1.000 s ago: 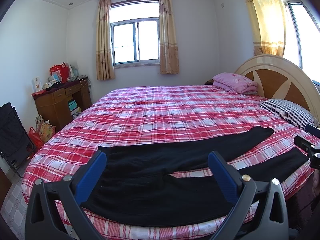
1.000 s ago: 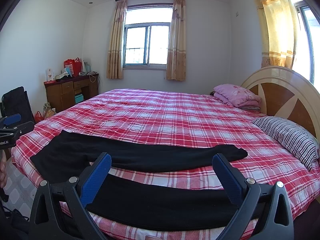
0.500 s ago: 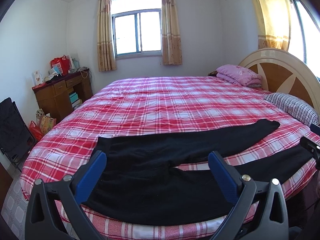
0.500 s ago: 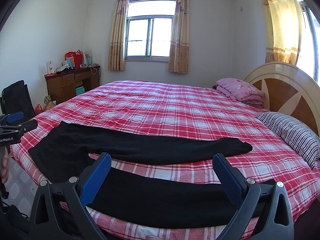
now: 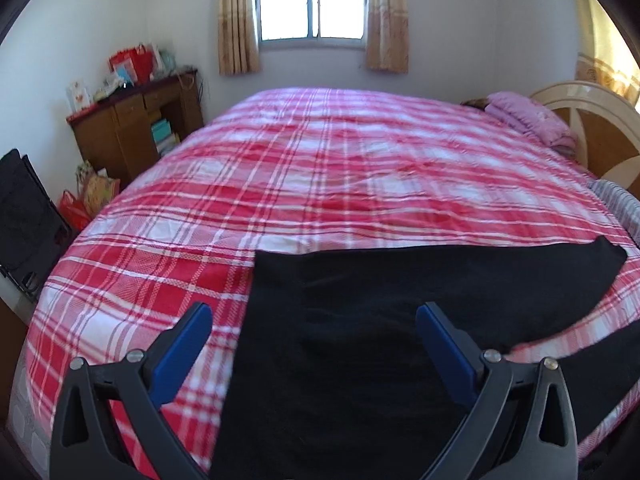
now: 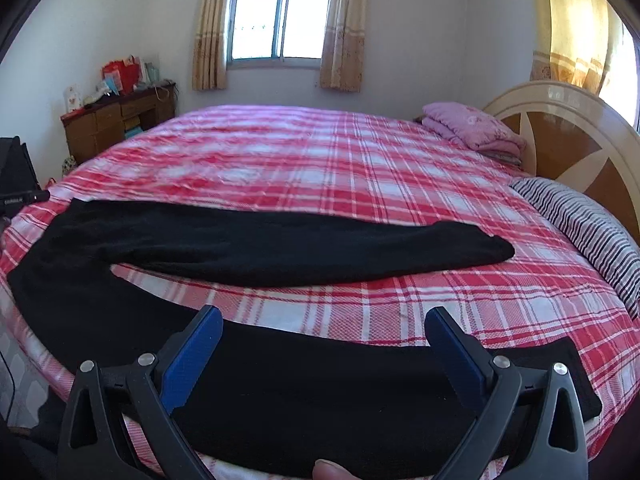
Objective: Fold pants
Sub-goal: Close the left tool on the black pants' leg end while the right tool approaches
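Note:
Black pants (image 5: 360,320) lie flat on the red plaid bed (image 5: 320,184), waist to the left, legs spread to the right. My left gripper (image 5: 314,316) is open and empty, low over the waist end. In the right wrist view the pants (image 6: 240,244) show the far leg across the middle and the near leg along the bed's front edge. My right gripper (image 6: 324,320) is open and empty, above the near leg. The left gripper's tip (image 6: 24,198) shows at the far left of that view.
A striped pillow (image 6: 580,224) and a folded pink blanket (image 6: 472,128) lie by the wooden headboard (image 6: 568,132) on the right. A brown desk (image 5: 132,120) with clutter stands by the left wall. A black bag (image 5: 24,216) sits on the floor at left.
Both grippers have moved down and closer to the bed. The left one now hangs over the pants' waist; the right one is closer over the near leg. The pants have not moved.

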